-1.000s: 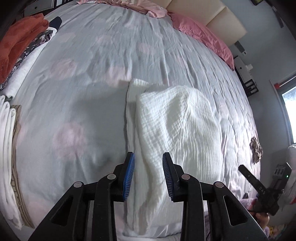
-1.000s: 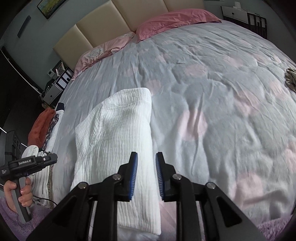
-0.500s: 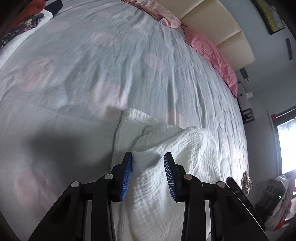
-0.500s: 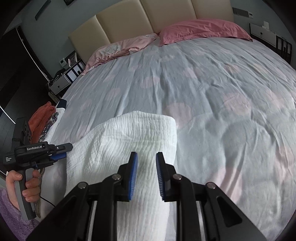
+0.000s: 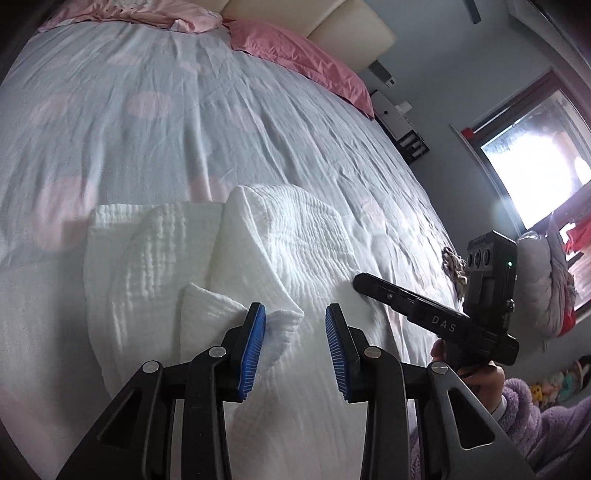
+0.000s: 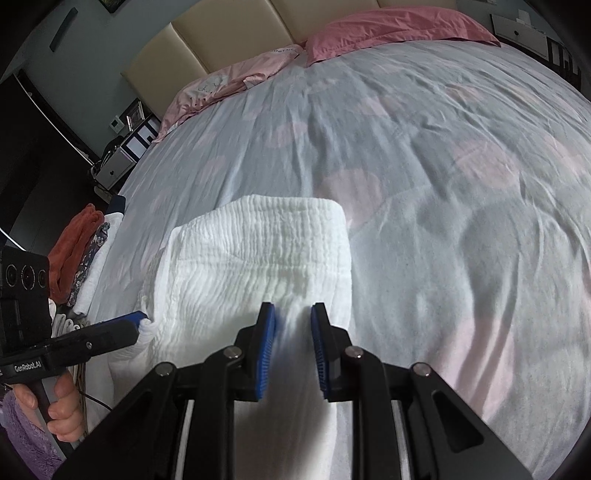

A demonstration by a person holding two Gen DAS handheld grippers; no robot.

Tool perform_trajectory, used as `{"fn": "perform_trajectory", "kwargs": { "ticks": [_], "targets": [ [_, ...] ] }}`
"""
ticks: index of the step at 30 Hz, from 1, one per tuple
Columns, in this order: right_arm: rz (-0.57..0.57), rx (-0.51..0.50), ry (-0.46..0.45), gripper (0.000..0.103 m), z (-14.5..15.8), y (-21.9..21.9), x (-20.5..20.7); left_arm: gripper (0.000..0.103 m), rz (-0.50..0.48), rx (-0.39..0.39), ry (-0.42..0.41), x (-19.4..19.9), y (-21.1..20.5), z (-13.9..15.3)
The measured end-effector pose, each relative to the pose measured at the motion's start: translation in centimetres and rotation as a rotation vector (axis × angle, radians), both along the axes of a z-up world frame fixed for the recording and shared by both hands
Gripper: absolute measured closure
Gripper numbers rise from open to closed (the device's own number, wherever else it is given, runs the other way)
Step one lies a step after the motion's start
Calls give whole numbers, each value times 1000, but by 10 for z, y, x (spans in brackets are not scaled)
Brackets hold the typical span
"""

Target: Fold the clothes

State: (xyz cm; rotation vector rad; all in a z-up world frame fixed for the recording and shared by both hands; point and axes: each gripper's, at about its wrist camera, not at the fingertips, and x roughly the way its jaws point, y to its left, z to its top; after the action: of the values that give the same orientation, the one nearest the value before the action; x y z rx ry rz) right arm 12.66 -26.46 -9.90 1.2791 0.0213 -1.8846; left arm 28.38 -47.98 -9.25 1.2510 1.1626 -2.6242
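A white crinkled garment [image 5: 295, 251] lies folded lengthwise on the bed, its far end bunched into soft ridges; it also shows in the right wrist view [image 6: 258, 251]. My left gripper [image 5: 293, 345] is open just above the garment's near left part, with a raised fold corner between its blue pads. My right gripper [image 6: 293, 350] is open over the garment's near right part, with cloth under the gap. The right gripper shows in the left wrist view [image 5: 360, 286], its tip touching the garment's right edge. The left gripper shows in the right wrist view [image 6: 140, 319] at the garment's left edge.
The bed [image 6: 443, 184] has a pale blue cover with pink spots and pink pillows [image 6: 388, 29] at the headboard. A stack of folded clothes [image 6: 81, 254] lies at the bed's left edge. A small dark patterned item [image 5: 454, 262] lies near the right edge. A window [image 5: 535, 155] is on the right.
Both grippers have moved forward along the garment towards its far end and lower onto it. The left view has swung right. Both stay open.
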Motion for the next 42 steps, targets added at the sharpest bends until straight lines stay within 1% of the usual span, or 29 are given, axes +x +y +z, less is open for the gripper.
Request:
{"fn": "perform_trajectory", "kwargs": {
  "ticks": [2,3,4,5,7,9,11,12,15,18,20,22,23,24,27,29,30,35,42],
  "targets": [
    [-7,-5,-3,83,0,1,-1,68,31,40,7,5,-8,-2],
    [-10,-7,-2,83,0,2,-1,68,28,68,7,4,-10,-5],
    [-13,-10,3,83,0,2,0,68,10,87,-2,1,-8,-9],
    [-13,-11,9,83,1,1,0,68,-20,85,-19,-2,-3,-12],
    [-3,-7,23,83,2,-1,1,68,-94,16,-56,-9,15,-12],
    [2,-1,24,83,1,-1,1,68,-156,-38,-58,-12,29,-7],
    [-5,-7,10,83,0,1,-1,68,-172,-67,-37,-10,33,2],
    [-9,-10,6,83,0,2,-2,67,-158,-77,-21,-8,30,7],
    [-13,-15,6,83,2,4,-2,66,-59,-73,31,7,6,20],
    [-3,-11,15,83,3,2,1,66,113,-86,46,26,-28,24],
    [2,-9,13,82,2,1,2,66,248,-150,-2,35,-46,19],
    [4,-8,12,81,1,0,3,67,334,-217,-91,37,-58,6],
    [5,-7,12,81,1,0,3,68,356,-242,-133,36,-61,-1],
    [6,-6,12,81,1,-1,3,68,352,-266,-157,33,-60,-6],
    [6,-6,13,81,1,-2,3,68,315,-351,-191,23,-52,-14],
    [4,-8,9,81,1,-1,3,68,278,-412,-199,15,-44,-16],
    [4,-9,8,81,1,-2,3,68,257,-430,-206,11,-40,-18],
    [2,-10,5,81,1,-2,3,68,146,-424,-235,-1,-23,-30],
    [4,-5,2,81,-1,-4,3,66,138,-421,-222,-3,-15,-30]
  ]
}}
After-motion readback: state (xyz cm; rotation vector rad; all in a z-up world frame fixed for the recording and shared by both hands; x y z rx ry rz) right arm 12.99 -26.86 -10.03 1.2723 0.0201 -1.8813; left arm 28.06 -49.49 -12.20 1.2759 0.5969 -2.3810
